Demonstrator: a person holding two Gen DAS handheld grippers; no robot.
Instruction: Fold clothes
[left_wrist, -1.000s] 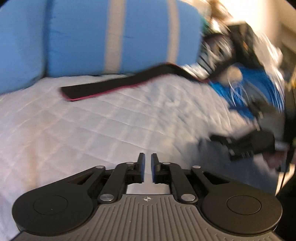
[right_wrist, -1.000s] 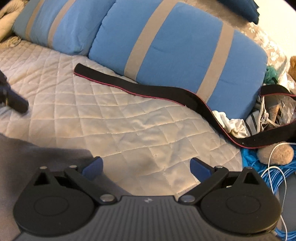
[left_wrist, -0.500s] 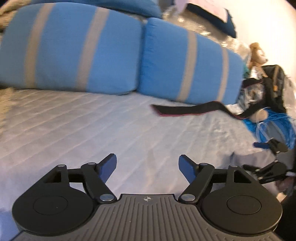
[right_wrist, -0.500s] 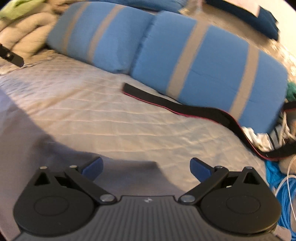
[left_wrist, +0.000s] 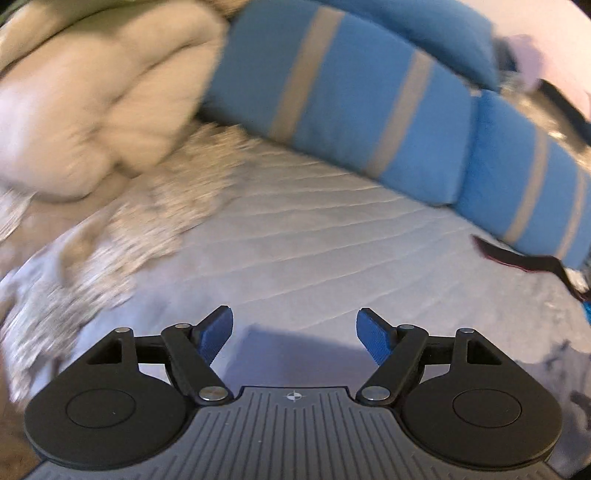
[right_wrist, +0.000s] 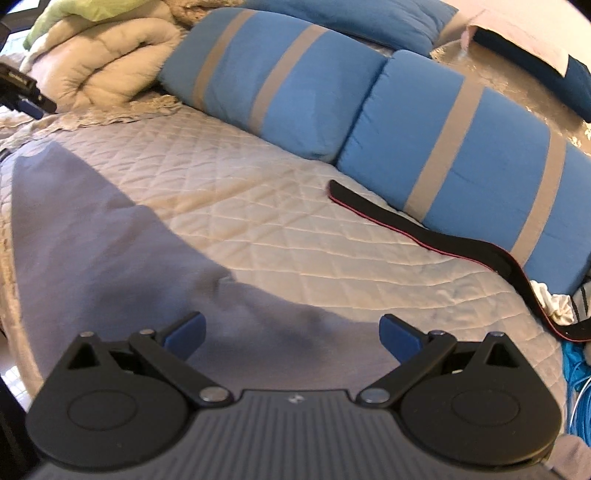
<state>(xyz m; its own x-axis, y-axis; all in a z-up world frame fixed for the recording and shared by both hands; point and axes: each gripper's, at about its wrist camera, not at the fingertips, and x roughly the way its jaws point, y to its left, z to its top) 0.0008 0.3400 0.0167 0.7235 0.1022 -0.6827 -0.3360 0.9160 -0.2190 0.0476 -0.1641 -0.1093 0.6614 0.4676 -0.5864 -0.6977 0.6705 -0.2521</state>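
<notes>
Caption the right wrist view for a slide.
Open right gripper over a grey garment spread on the quilted bed.

The left claw is held with its blue-padded jaws spread wide and nothing between them, above a quilted bed. Two blue pillows with grey stripes are seen beyond, a beige comforter at left, a black strap at right.

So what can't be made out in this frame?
- Grey garment, right wrist view: its near edge is hidden behind the gripper body.
- Beige comforter, left wrist view: motion-blurred, so its folds are unreadable.
- Black strap, right wrist view: its far end runs behind clutter at the right edge.
</notes>
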